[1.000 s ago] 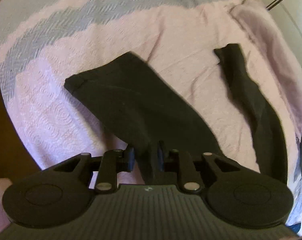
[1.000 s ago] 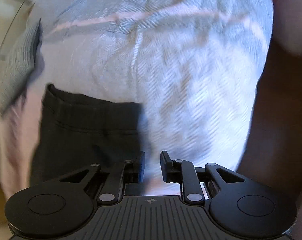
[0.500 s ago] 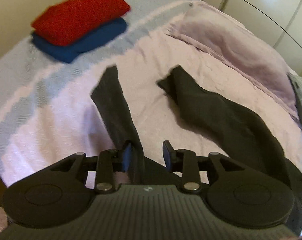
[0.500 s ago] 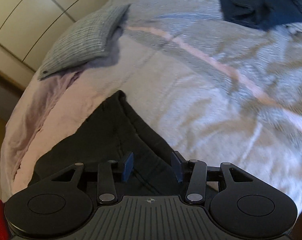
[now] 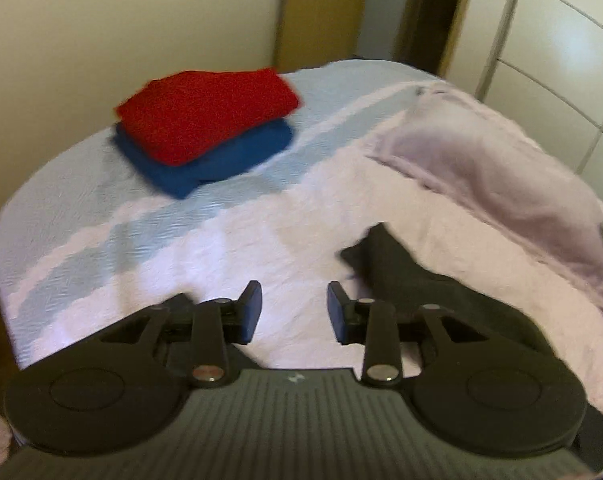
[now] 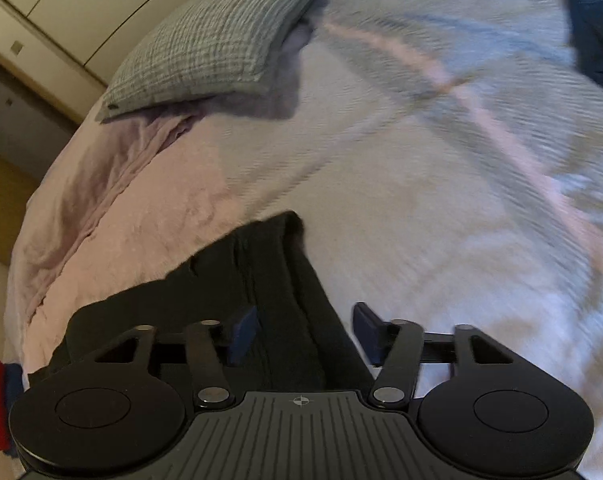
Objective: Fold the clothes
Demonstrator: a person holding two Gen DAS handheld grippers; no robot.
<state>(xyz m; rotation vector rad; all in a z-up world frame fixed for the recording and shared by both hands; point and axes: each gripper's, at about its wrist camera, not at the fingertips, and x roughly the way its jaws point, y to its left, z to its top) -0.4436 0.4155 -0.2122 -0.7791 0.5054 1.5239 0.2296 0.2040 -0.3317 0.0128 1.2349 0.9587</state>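
A dark garment lies on the bedspread. In the left wrist view one end of it (image 5: 413, 280) shows at the right, beside and behind my right finger. My left gripper (image 5: 294, 312) is open and empty, with bare pink bedspread (image 5: 261, 240) between the fingers. In the right wrist view the garment's band end (image 6: 261, 280) lies under and ahead of my right gripper (image 6: 305, 336), which is open above the cloth and not closed on it.
A folded red garment (image 5: 209, 112) sits on a folded blue one (image 5: 229, 160) at the far left of the bed. A pink pillow (image 5: 501, 168) lies at the right, a grey pillow (image 6: 221, 40) and dark blue clothes (image 6: 593, 20) farther off. Wardrobe doors stand behind.
My left gripper held a dark trouser leg a second ago; it has opened, let the cloth go and tilted up. My right gripper has opened wider over the garment's band end.
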